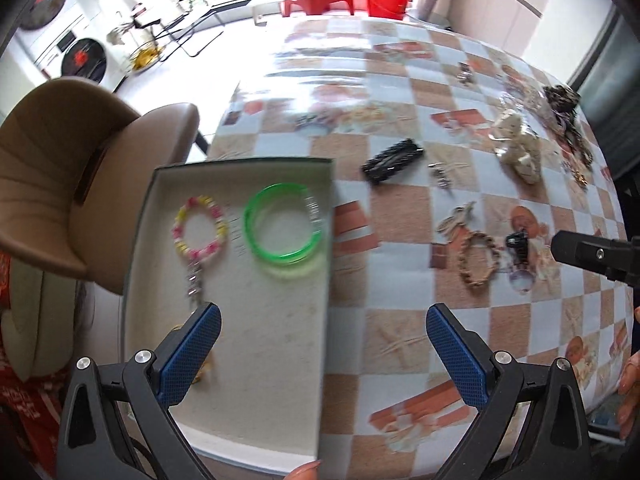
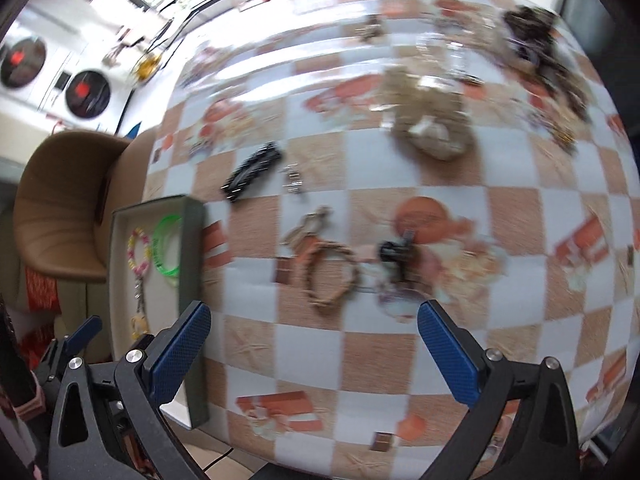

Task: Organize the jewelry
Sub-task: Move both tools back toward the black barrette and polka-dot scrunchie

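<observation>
A: How do the left tongs [image 1: 323, 344] stand?

B: Spread wide, nothing between the blue pads. They hang over the near right edge of the box [image 1: 164, 216], one pad above its floor, the other above the tabletop [image 1: 400, 344].

A: And the right tongs [image 2: 314, 344]?

B: Also gaping and empty, low over the checkered cloth. Their left pad sits just beside the box wall [image 2: 195, 280]. In the left view only the tip of the right tool shows at the far right edge.

A: What lies in the box?

B: A pink and yellow bead bracelet [image 1: 199, 227] with a small chain hanging toward the camera, and a green bangle [image 1: 283, 223] beside it, close to the right wall. They lie apart.

A: Outside it?

B: Just ahead of the right tongs, a tan braided bracelet [image 2: 331, 276], with a black clip [image 2: 397, 254] to its right and a pale keyring-like piece [image 2: 310, 222] touching its far side. Farther off, a black hair claw [image 2: 253, 176] and a small silver item [image 2: 292, 179] next to it. Beyond those, a beige heap [image 2: 434, 128] and a dark tangle [image 2: 536, 40] near the far right edge; both are too blurred to name.

A: Left of the tabletop?

B: A brown chair [image 1: 60, 168].
</observation>
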Action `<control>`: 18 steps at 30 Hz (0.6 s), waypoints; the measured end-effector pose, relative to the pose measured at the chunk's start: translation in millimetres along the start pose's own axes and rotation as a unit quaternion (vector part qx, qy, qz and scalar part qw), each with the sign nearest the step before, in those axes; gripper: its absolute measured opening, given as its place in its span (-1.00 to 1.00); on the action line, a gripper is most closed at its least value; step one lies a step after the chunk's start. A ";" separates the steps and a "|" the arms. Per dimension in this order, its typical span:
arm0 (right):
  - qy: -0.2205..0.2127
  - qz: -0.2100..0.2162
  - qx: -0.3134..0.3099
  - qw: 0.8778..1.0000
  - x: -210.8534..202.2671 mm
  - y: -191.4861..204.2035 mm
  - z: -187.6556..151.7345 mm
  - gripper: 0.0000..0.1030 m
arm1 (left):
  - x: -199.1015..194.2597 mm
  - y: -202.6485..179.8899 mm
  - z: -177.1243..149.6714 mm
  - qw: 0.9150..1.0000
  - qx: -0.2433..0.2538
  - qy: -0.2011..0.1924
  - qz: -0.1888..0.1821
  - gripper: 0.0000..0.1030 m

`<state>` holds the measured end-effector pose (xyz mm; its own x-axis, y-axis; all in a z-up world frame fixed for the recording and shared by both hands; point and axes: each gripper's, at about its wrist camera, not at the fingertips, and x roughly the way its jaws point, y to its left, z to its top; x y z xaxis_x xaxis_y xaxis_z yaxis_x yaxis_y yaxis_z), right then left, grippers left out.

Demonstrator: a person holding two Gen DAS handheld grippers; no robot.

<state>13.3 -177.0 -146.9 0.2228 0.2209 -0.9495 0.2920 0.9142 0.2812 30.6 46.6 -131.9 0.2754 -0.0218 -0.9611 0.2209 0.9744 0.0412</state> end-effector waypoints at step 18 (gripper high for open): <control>0.019 -0.045 0.039 0.998 1.4 -75.0 27.3 0.99 | 28.8 -48.5 64.9 0.998 0.064 -0.007 -0.007 1.00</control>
<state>17.2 -254.6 -165.5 0.1567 0.1537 -0.9756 0.3803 0.9022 0.2033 88.6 -15.8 -143.8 0.2850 -0.0390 -0.9577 0.3420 0.9376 0.0636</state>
